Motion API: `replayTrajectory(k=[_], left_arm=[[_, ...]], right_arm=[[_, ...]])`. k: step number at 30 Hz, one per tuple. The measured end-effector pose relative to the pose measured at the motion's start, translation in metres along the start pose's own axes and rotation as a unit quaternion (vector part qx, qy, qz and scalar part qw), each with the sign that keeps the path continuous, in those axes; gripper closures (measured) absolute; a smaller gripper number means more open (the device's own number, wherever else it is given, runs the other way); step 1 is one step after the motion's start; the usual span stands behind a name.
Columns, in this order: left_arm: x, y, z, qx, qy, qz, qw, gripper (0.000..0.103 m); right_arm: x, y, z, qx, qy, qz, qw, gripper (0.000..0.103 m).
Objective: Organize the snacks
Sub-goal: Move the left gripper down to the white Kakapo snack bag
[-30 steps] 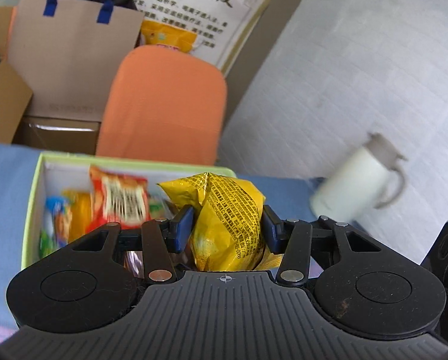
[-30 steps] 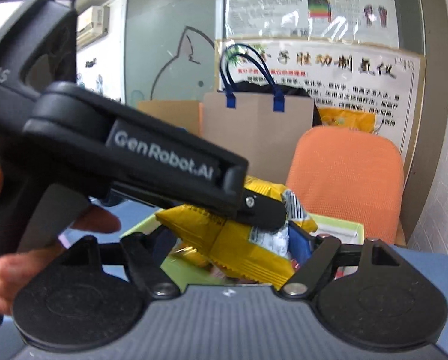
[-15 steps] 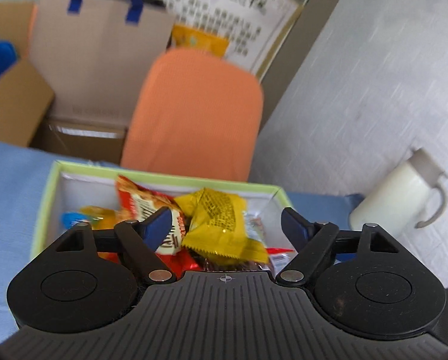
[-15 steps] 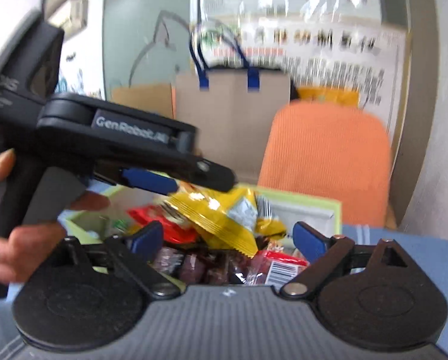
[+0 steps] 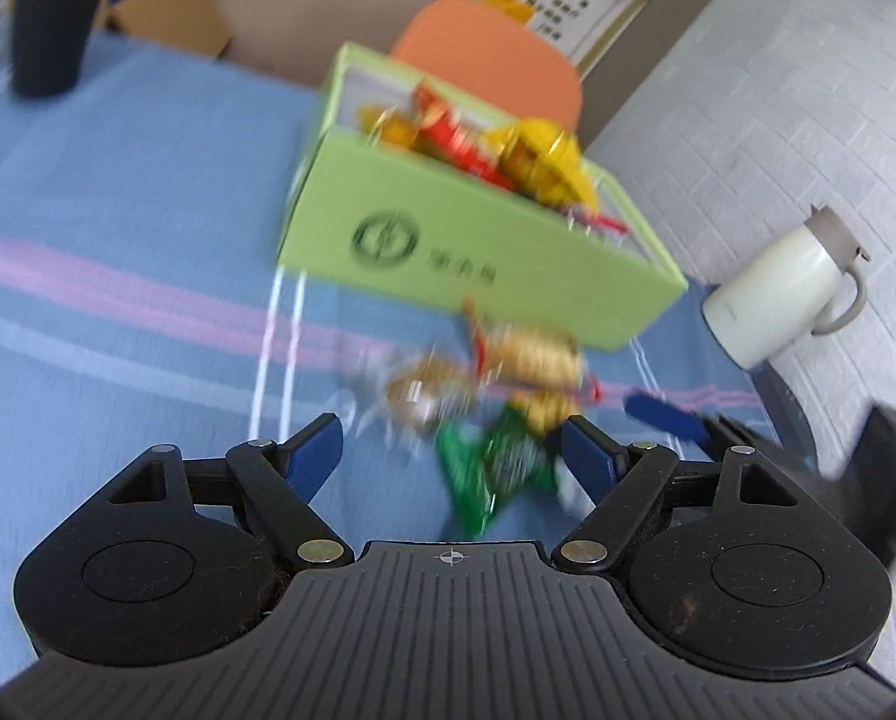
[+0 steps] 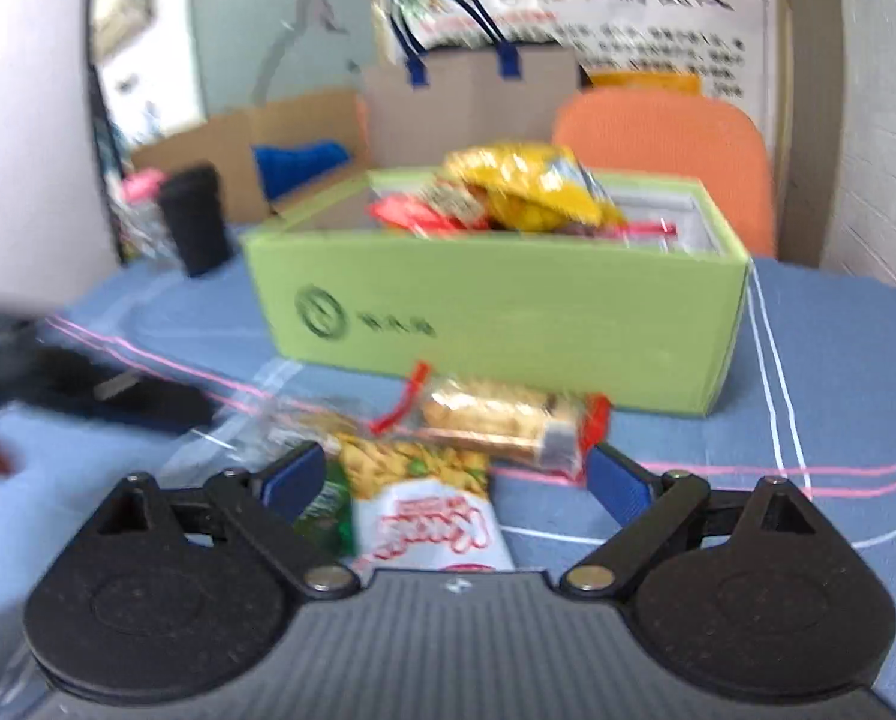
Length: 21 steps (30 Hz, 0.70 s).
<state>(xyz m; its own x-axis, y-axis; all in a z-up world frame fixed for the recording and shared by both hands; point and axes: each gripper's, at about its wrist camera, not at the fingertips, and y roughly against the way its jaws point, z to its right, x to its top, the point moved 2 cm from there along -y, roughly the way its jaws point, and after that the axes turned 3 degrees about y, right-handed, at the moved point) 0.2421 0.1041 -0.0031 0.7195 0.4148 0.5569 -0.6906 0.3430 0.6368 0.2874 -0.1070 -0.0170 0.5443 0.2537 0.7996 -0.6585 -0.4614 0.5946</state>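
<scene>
A light-green box stands on the blue tablecloth, heaped with snack packs; a yellow bag lies on top. In front of the box lie loose snacks: a clear-wrapped bar with red ends, a green and white pack and a clear wrapper. My left gripper is open and empty, low over the green pack. My right gripper is open too, with that pack lying below its jaws. Both views are blurred.
A black cup stands at the table's far left, a white jug at the far right. An orange chair, a paper bag and cardboard boxes are behind the table. The right gripper's blue fingertip shows at the left view's right edge.
Both grippers opened and let the yellow bag drop onto the heap in the box. Both then pulled back and sank toward the loose snacks in front of the box.
</scene>
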Motion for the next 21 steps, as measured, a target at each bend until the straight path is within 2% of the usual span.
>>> replayTrajectory(k=[5, 8, 13, 19, 21], left_arm=[[-0.018, 0.011, -0.006, 0.006, -0.001, -0.006, 1.0, 0.035], [-0.02, 0.01, 0.0, -0.003, -0.01, -0.009, 0.9999, 0.034], [-0.014, -0.001, 0.026, -0.04, -0.021, -0.022, 0.9988, 0.034], [0.001, -0.033, 0.066, -0.111, -0.001, -0.071, 0.9912, 0.038], [0.004, -0.044, 0.073, -0.107, 0.005, -0.08, 0.9911, 0.038]], right_arm=[[-0.003, -0.006, 0.018, -0.035, -0.033, -0.01, 0.999, 0.01], [-0.014, 0.001, 0.025, -0.066, -0.028, -0.025, 0.997, 0.01], [-0.026, 0.034, 0.016, -0.044, -0.011, 0.003, 0.999, 0.01], [-0.028, 0.032, 0.014, -0.037, 0.007, -0.004, 0.999, 0.01], [-0.029, 0.029, 0.017, -0.035, 0.002, -0.007, 0.999, 0.01]])
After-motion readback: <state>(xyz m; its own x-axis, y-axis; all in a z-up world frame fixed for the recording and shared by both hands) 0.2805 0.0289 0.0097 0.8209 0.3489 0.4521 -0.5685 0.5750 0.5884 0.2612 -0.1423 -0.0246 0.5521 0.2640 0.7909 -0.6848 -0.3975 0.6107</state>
